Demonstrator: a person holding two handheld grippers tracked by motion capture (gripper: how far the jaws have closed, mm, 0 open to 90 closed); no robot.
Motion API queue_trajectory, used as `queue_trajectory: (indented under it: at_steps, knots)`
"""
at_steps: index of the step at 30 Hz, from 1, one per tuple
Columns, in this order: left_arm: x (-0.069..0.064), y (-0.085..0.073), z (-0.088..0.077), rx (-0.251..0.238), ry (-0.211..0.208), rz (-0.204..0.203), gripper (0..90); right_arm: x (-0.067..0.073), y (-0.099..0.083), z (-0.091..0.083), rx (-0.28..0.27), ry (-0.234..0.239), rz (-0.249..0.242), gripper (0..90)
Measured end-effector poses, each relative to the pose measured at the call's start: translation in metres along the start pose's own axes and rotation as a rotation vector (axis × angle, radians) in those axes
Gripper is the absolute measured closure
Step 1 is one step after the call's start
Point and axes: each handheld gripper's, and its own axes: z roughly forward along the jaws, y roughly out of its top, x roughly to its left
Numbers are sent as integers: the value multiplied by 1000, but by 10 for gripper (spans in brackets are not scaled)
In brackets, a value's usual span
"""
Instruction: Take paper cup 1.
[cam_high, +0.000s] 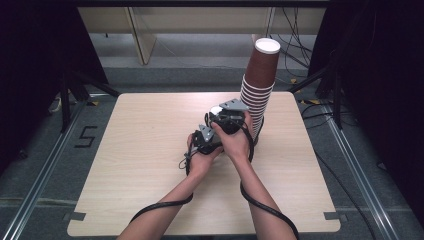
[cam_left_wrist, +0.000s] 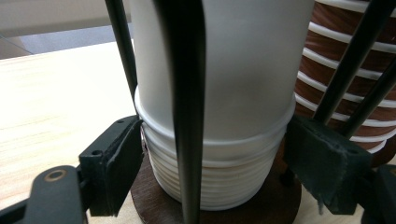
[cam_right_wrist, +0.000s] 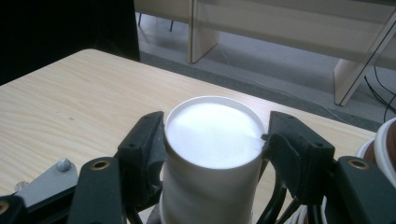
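Two stacks of cups on the table: tall brown stack | white stack beside it, on a brown disc | right gripper clamped on top white cup | left gripper pads against lower rims, grip uncertain | floor mark "5".

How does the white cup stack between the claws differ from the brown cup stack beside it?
The white cup stack is white all over; the brown cup stack has brown walls with white rims. In the high view the brown stack towers and leans, while the white stack sits low, mostly hidden by the hands. The right claw grips the white stack's top cup; no claw holds the brown stack. Both are nested upside-down cups on the table.
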Motion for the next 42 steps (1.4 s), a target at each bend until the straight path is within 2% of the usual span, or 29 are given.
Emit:
queue_trajectory:
  at_steps: [2, 5, 9, 12, 18, 20, 22, 24, 25, 28, 30, 36, 37, 42]
  knots:
    - [0, 0, 0, 4, 0, 4, 196, 1, 0, 1, 4, -9, 6, 376]
    - [1, 0, 0, 3, 3, 10, 197, 2, 2, 3, 20, -22, -17, 368]
    - [0, 0, 0, 2, -2, 8, 196, 5, 3, 4, 57, -27, 11, 361]
    - [0, 0, 0, 5, -2, 10, 196, 4, 4, 6, 55, -28, -11, 357]
    - [0, 0, 0, -6, 4, 3, 196, 7, 6, 7, 93, -43, 21, 349]
    - [0, 0, 1, -7, 5, 2, 196, 6, 6, 10, 84, -47, 2, 346]
    - [0, 0, 0, 1, -1, 8, 196, 7, 6, 9, 100, -46, 17, 345]
    - [0, 0, 0, 9, 3, 15, 196, 6, 7, 11, 95, -47, -15, 342]
    - [0, 0, 0, 10, 3, 16, 196, 8, 7, 12, 103, -54, 9, 340]
    - [0, 1, 1, 9, 3, 16, 196, 8, 7, 13, 109, -51, 14, 339]
    - [0, 1, 1, 9, 3, 16, 196, 7, 8, 13, 106, -53, -5, 340]
    - [0, 1, 1, 13, 7, 21, 195, 7, 7, 13, 103, -51, 5, 344]
    - [0, 1, 1, 12, 4, 19, 195, 6, 7, 13, 97, -51, -16, 347]
    - [0, 1, 1, -6, -2, 9, 194, 6, 7, 13, 87, -44, -3, 350]
